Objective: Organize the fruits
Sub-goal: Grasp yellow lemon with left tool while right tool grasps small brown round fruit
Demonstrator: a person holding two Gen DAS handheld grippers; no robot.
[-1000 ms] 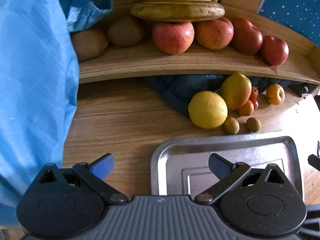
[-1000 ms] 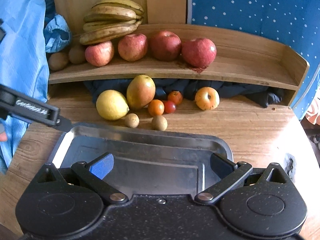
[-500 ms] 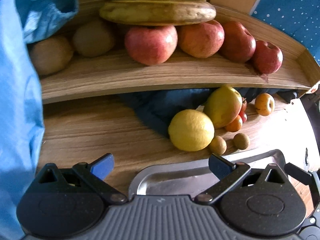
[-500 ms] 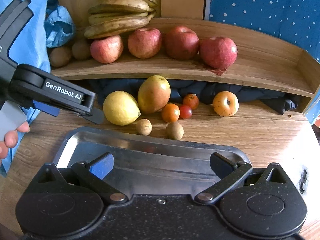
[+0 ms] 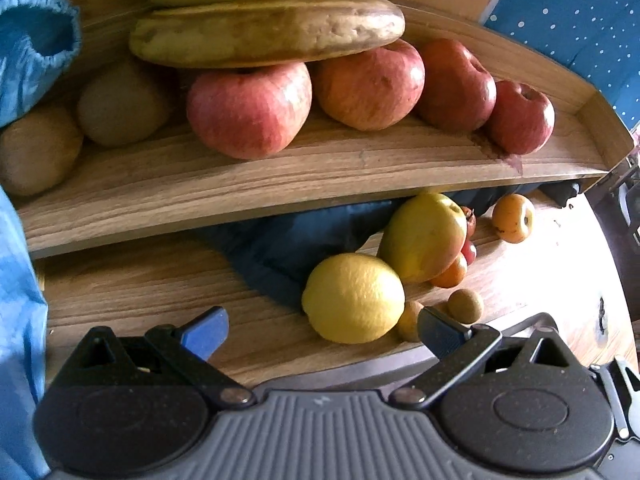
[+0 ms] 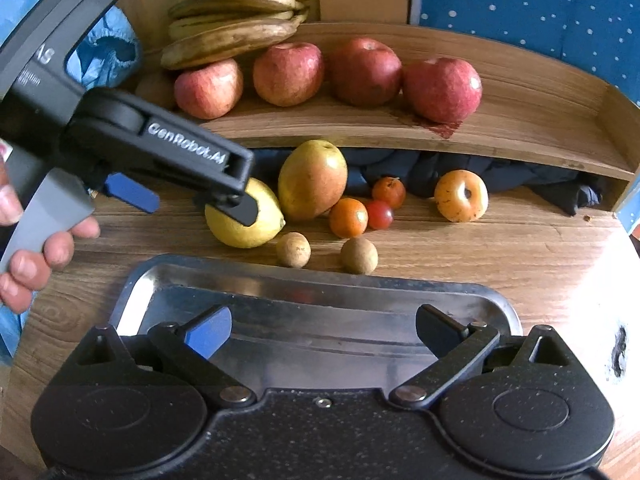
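A yellow lemon (image 5: 354, 298) (image 6: 264, 220) lies on the wooden table beside a mango (image 5: 424, 236) (image 6: 312, 178), small orange and red fruits (image 6: 348, 217) and two small brown round fruits (image 6: 294, 249). My left gripper (image 5: 324, 330) (image 6: 192, 204) is open and empty, close in front of the lemon. My right gripper (image 6: 324, 330) is open and empty above a steel tray (image 6: 132, 304). Apples (image 6: 288, 72) and bananas (image 6: 236, 20) sit on a wooden shelf (image 5: 280, 184).
Brown kiwis (image 5: 38, 150) lie at the shelf's left end. A blue plastic bag (image 5: 20, 320) hangs on the left. A dark cloth (image 6: 480, 174) lies under the shelf. A yellow-orange fruit (image 6: 462, 196) sits alone on the right.
My left gripper has moved forward and right toward the lemon, leaving the tray behind. The right gripper has edged closer to the fruit. Both stay open.
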